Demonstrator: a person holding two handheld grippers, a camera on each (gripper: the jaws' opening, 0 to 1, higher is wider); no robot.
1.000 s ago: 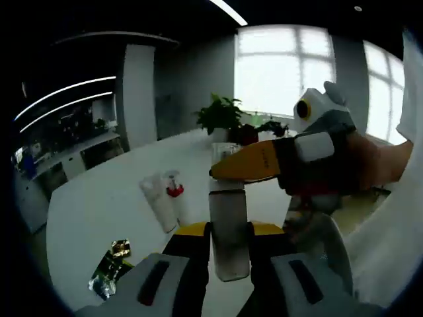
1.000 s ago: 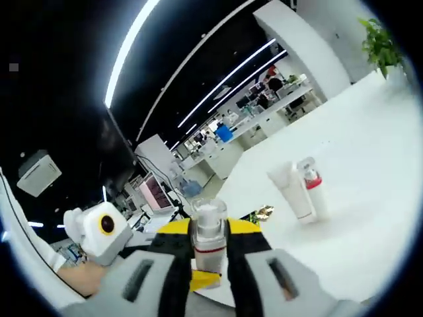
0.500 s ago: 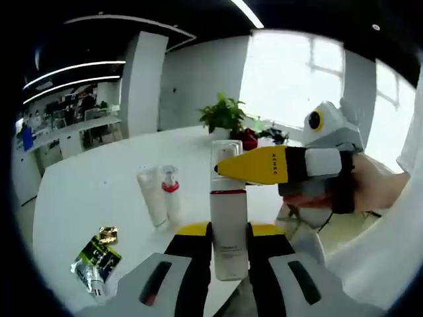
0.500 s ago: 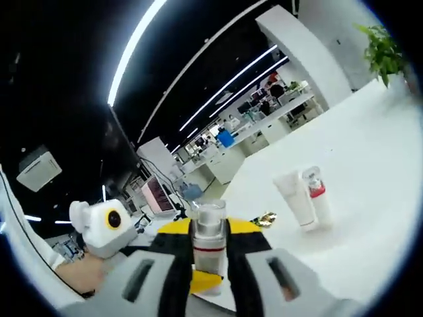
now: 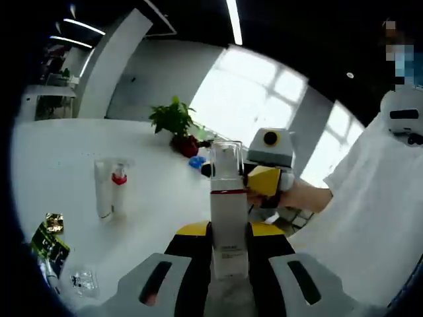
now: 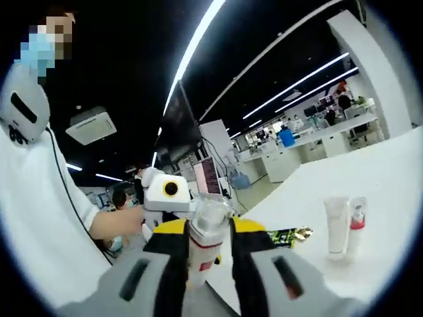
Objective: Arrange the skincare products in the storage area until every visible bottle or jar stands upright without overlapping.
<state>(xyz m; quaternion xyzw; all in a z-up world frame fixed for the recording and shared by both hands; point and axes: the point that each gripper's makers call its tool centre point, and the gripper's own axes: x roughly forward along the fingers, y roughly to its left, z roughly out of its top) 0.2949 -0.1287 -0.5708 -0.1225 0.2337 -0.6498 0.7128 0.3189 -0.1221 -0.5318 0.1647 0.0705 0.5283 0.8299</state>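
Left gripper (image 5: pixel 229 239) clamps the bottle (image 5: pixel 228 218); right gripper (image 6: pixel 208 232) seemingly pinches its cap (image 6: pixel 207 218).

My left gripper (image 5: pixel 228 247) is grey with black inner fingers and a yellow bar across; it grips a frosted white bottle (image 5: pixel 228 228) with a thin red band and clear cap. My right gripper (image 6: pixel 208 247) has the same grey, black and yellow; its bottle top (image 6: pixel 206 221) is clear over white, red band below. Table (image 5: pixel 66 152) is plain white. On it, a white tube (image 5: pixel 102 191) and a white pump bottle (image 5: pixel 119 193) with red collar. Sachets (image 5: pixel 49 236) are green-black and gold. Plant (image 5: pixel 173 117) is green, red pot. My shirt (image 5: pixel 377 211) is white.
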